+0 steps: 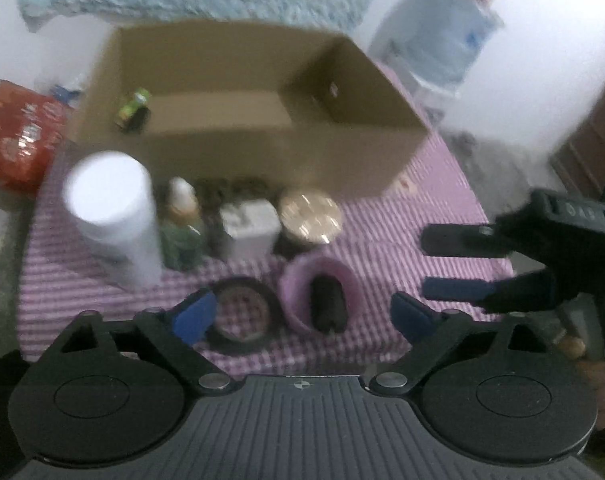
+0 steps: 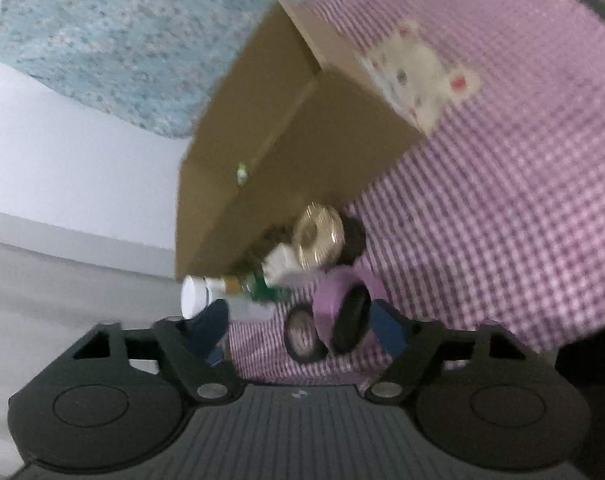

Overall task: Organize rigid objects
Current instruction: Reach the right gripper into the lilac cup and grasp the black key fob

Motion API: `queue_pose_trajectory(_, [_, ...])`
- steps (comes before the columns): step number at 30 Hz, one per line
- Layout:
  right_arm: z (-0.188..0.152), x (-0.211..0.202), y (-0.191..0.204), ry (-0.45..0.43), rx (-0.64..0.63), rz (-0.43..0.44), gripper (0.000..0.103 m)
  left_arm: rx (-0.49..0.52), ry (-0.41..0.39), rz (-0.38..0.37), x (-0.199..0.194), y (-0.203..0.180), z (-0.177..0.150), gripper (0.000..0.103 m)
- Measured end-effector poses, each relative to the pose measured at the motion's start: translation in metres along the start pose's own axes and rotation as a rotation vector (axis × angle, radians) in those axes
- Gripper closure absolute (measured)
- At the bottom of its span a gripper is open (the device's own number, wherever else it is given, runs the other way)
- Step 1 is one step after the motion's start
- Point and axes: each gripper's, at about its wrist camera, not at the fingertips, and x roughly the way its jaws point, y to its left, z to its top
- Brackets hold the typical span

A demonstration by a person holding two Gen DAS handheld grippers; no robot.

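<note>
On the checked cloth (image 1: 402, 216), left to right before the open cardboard box (image 1: 262, 152), stand a white canister (image 1: 110, 208), a green bottle (image 1: 182, 232), a white block (image 1: 250, 224) and a gold-lidded jar (image 1: 310, 216), all upright. Nearer, a round black-rimmed lid (image 1: 242, 316) lies flat beside a pink cup (image 1: 318, 296), tipped with its mouth toward the camera. Both sit between the left gripper (image 1: 302, 316)'s wide-open, empty fingers; the right gripper (image 1: 450, 264), farther right, also gapes empty.

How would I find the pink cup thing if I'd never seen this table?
Start at the big cardboard box on the purple checked cloth. In front of it stands a row of things: a white bottle, a green bottle, a white block and a gold lid. The pink cup lies nearer than that row, tipped over, with something dark inside.
</note>
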Motion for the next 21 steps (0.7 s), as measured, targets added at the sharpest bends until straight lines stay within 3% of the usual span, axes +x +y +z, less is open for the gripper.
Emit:
queue_pose_trajectory(1, [-0.002,0.005,-0.002,0.013,0.006,0.002,0.033,0.003,0.015,-0.011,0.006,-0.003,-0.002,0.021])
queue_pose_trajectory(6, [-0.009,0.019,-0.003,0.048,0.003,-0.040,0.050,0.034,0.050,-0.071,0.023,-0.014,-0.006,0.040])
queue_pose_trajectory(10, [-0.011,0.033,-0.005,0.068,-0.014,-0.075,0.057,0.061,0.065,-0.091,0.031,-0.020,-0.005,0.050])
queue_pose_trajectory(19, [0.005,0.047,-0.007,0.108,-0.060,-0.135,0.059,0.043,0.153,-0.080,0.054,-0.018,0.002,0.057])
queue_pose_trajectory(21, [0.008,0.046,-0.006,0.116,-0.061,-0.129,0.067,0.039,0.169,-0.073,0.059,-0.018,0.004,0.058])
